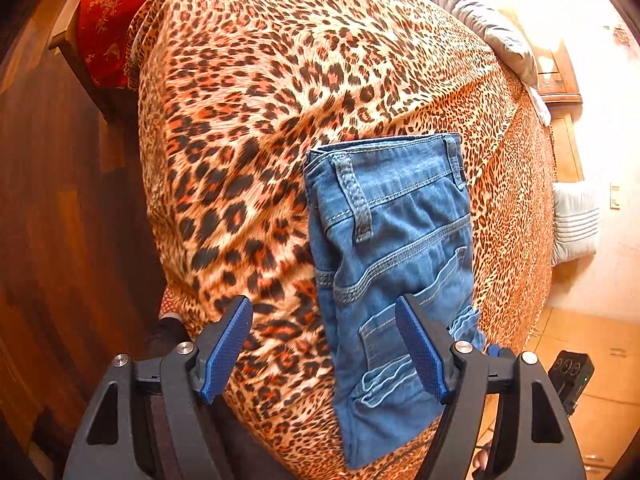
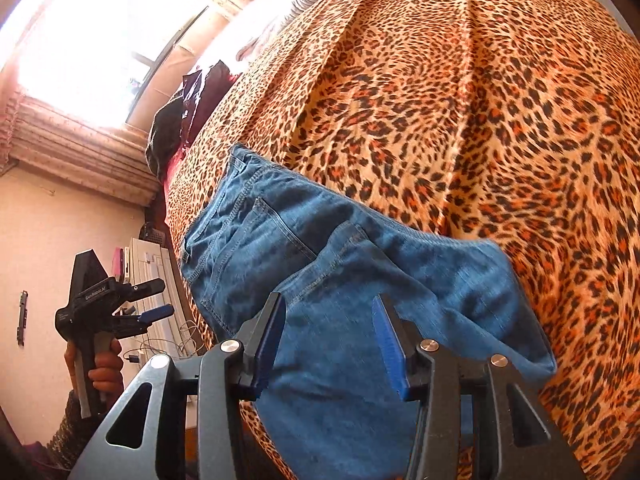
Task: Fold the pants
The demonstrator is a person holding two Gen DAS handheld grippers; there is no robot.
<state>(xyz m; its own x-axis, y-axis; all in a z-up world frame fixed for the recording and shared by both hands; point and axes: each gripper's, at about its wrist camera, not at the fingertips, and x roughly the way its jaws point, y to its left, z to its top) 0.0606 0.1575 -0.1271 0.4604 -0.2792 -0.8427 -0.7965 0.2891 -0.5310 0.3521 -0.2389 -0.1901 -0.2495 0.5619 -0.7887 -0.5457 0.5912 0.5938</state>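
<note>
Leopard-print bedspread on a bed in a sunlit room, with folded jeans near its edge.

The jeans lie flat on the bedspread as a compact rectangle, waistband and belt loops at the far end in the left wrist view; from this, folding looks nearly or wholly done, with at most 1 more fold or some tidying left. The left gripper hangs above the bed edge beside the jeans, jaws wide and holding nothing. The right gripper hovers over the denim, jaws moderately apart and also empty. The person's hand holds the left gripper off the bed, fingers pointing toward it.
</note>
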